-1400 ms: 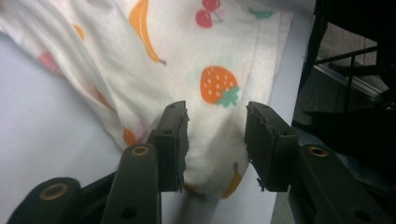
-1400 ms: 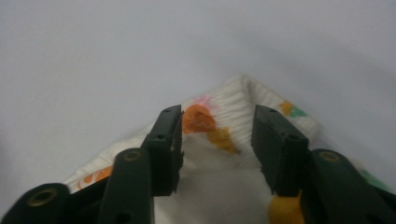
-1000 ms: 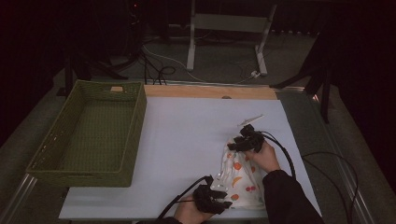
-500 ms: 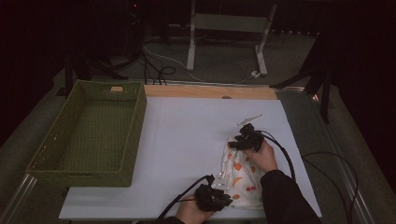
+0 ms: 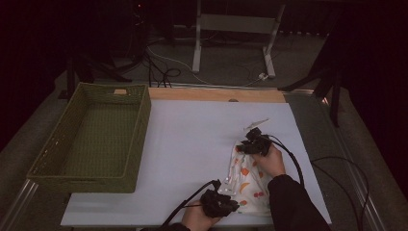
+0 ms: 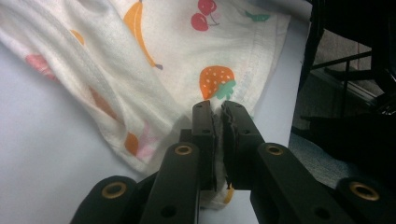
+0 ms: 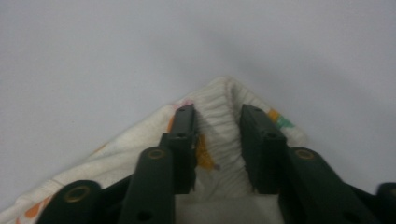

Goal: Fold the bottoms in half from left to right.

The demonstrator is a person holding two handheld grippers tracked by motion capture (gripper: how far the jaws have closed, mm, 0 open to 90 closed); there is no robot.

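Note:
A white cloth [image 5: 248, 185] printed with fruit lies crumpled at the front right of the white table [image 5: 192, 134]. My left gripper [image 5: 230, 193] sits at its near left edge. In the left gripper view that gripper [image 6: 218, 105] has just been closing and now pinches the hem of the cloth [image 6: 163, 56] between its pads. My right gripper [image 5: 244, 148] is at the cloth's far corner. Its jaws [image 7: 217, 112] have just been closing too, with a ribbed fold of the cloth [image 7: 215, 140] bunched tight between them.
A deep green woven basket [image 5: 139, 139] stands on the table's left side. A small white strip [image 5: 257, 124] lies just beyond the right gripper. A wooden bar [image 5: 216, 94] runs along the far edge. Cables [image 5: 332, 163] trail off the table's right side.

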